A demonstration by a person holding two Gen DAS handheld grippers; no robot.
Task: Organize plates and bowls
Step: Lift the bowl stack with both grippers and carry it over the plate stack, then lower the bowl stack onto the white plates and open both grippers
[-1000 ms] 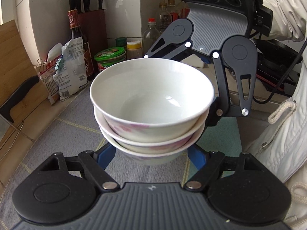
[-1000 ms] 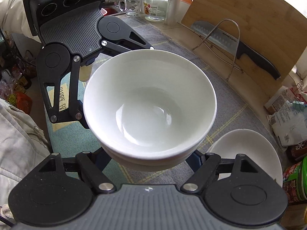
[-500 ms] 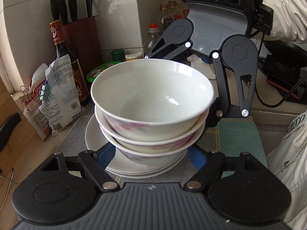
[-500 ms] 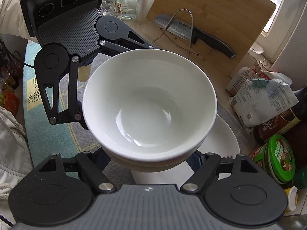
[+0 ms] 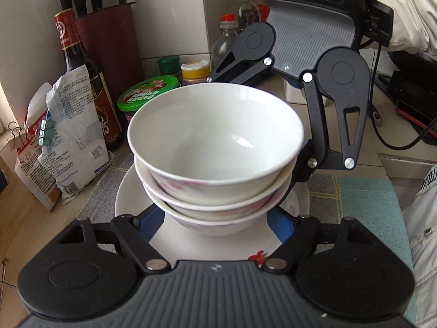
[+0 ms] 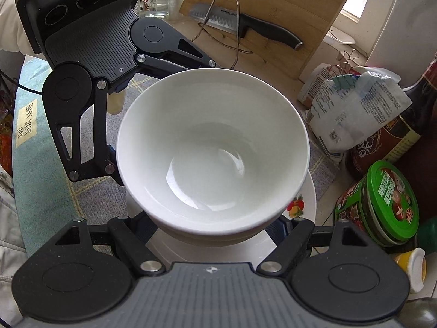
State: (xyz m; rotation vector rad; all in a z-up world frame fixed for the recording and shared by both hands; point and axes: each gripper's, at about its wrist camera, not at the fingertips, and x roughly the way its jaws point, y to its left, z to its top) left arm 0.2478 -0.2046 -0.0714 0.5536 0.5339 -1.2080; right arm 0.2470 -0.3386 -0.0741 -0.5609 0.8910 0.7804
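A stack of three white bowls (image 5: pixel 215 147) with pink flower marks is held between both grippers, just above a stack of white plates (image 5: pixel 131 199). My left gripper (image 5: pixel 215 218) closes on the stack's near side; my right gripper (image 5: pixel 295 164) clamps the far side. In the right wrist view the bowl stack (image 6: pixel 213 158) fills the centre over the plates (image 6: pixel 306 205), with my right gripper (image 6: pixel 213 227) under it and my left gripper (image 6: pixel 114 161) opposite. The fingertips are hidden under the bowls.
A soy sauce bottle (image 5: pixel 84 82), food bags (image 5: pixel 65 136), a green-lidded jar (image 5: pixel 144 95), a knife block (image 5: pixel 109 35) and small bottles stand close behind the plates. A cutting board (image 6: pixel 273 13) with a knife (image 6: pixel 245 27) leans further off. A teal mat (image 5: pixel 366 207) covers the counter.
Both grippers carried the bowl stack across the counter toward the wall corner. The plate stack came under the bowls, and the bowls now sit lower over it.
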